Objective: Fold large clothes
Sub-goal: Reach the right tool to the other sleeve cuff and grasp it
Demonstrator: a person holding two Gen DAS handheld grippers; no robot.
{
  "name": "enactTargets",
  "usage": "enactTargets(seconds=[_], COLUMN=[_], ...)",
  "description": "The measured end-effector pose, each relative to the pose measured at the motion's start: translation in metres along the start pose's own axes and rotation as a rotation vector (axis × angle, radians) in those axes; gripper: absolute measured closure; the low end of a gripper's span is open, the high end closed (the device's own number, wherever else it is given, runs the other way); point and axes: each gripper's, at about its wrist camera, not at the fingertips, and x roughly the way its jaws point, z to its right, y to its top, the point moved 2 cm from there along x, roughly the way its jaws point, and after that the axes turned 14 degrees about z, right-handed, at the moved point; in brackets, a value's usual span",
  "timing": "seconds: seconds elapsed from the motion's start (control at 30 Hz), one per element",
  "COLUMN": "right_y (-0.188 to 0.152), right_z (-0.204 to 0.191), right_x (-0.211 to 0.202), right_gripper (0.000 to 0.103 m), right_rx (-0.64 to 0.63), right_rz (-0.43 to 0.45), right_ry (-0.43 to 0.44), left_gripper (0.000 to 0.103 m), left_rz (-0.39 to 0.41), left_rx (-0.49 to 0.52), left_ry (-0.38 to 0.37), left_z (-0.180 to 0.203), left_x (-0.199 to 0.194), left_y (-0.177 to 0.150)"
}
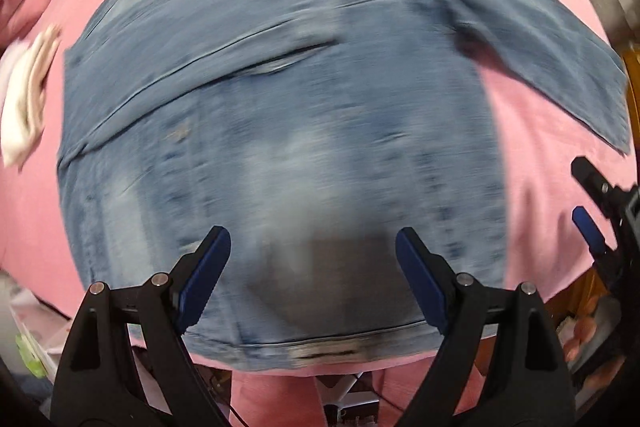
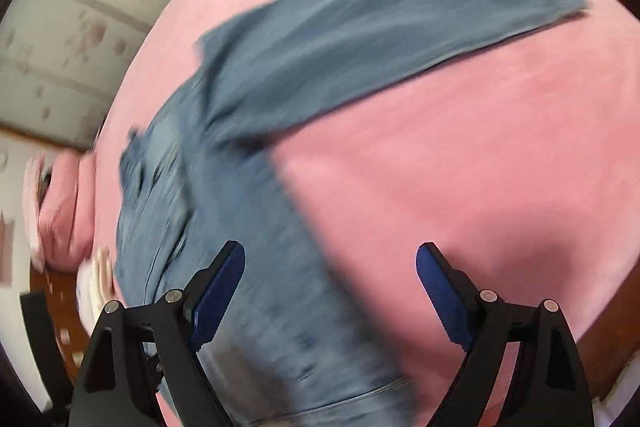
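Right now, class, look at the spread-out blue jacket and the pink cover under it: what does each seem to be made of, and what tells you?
The blue jacket looks like washed denim: faded pale patches, raised seams and a stitched hem. The pink cover seems a soft matte fabric, perhaps fleece or brushed cotton; it shows no shine, though blur hides the weave.

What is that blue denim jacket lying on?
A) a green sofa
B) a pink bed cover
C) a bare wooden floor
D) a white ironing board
B: the denim jacket is spread flat on a pink bed cover, with one sleeve stretched out to the side across the pink; both the left gripper and the right gripper are open above it, holding nothing.
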Motion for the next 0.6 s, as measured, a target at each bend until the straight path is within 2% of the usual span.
enactTargets(seconds=[0.13, 0.27, 0.47, 0.57, 0.6], right_y=[0.043, 0.075, 0.115, 0.131, 0.137], right_z=[0.062, 0.11, 0.167, 0.182, 0.185], right_x=[-0.006, -0.006, 0.006, 0.009, 0.009], right_gripper=[0.014, 0.018, 0.037, 0.06, 0.072], right_rx=[0.11, 0.19, 0.331, 0.36, 0.379], right_rz=[0.072, 0.136, 0.238, 0.29, 0.31], right_ry=[-0.051, -0.103, -0.155, -0.198, -0.206], left_gripper=[0.02, 0.02, 0.02, 0.02, 0.02], left_rz=[0.011, 0.02, 0.014, 0.004, 0.001], left_rx=[0.056, 0.086, 0.086, 0.081, 0.079], left_ry=[-0.022, -0.051, -0.04, -0.028, -0.02], left_z=[0.051, 0.08, 0.094, 0.08, 0.075], left_x=[-0.001, 0.001, 0.004, 0.011, 0.011], left_y=[0.019, 0.033, 0.041, 0.039, 0.037])
